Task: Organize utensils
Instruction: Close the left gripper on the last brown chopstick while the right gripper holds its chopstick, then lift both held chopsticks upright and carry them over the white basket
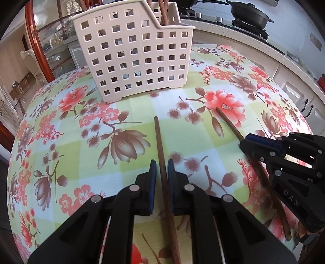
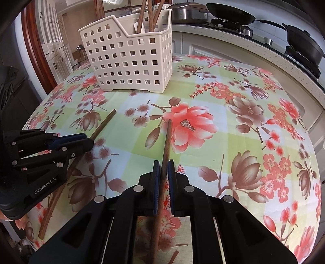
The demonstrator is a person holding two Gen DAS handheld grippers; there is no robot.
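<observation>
- Gripping one wooden chopstick in each claw, both sticks lying low over the flowered tablecloth (image 1: 130, 113).
- My left gripper (image 1: 161, 168): jaws drawn in close, blue pads against the sides of the left chopstick (image 1: 159, 146). The stick runs straight up the middle of the left wrist view, far tip pointing toward the basket, near end passing back under the claw.
- My right gripper (image 2: 163, 169): jaws likewise narrowed onto the right chopstick (image 2: 167, 138), pads touching it on both sides. Its far tip sits over a large pink flower in the print.
- No earlier view to go by, so I note only the grip as it stands: both claws nearly closed, each with a stick between the pads.
- Seen from the left wrist, the right claw comes in from the right edge, with its chopstick slanting up and to the left out of the pads. Seen from the right wrist, the left claw comes in from the left edge, its stick slanting up and to the right.
- The two sticks lie near each other but apart, not crossing.
- Cream perforated utensil basket (image 2: 130, 58) stands upright on the cloth beyond both tips, well apart from them. Several more wooden chopsticks (image 2: 149, 14) stand upright in its taller rear compartment; front compartment contents I cannot make out through the holes.
- Behind the table: a pale countertop (image 2: 243, 46) with dark pans (image 2: 229, 12) on a stove.
</observation>
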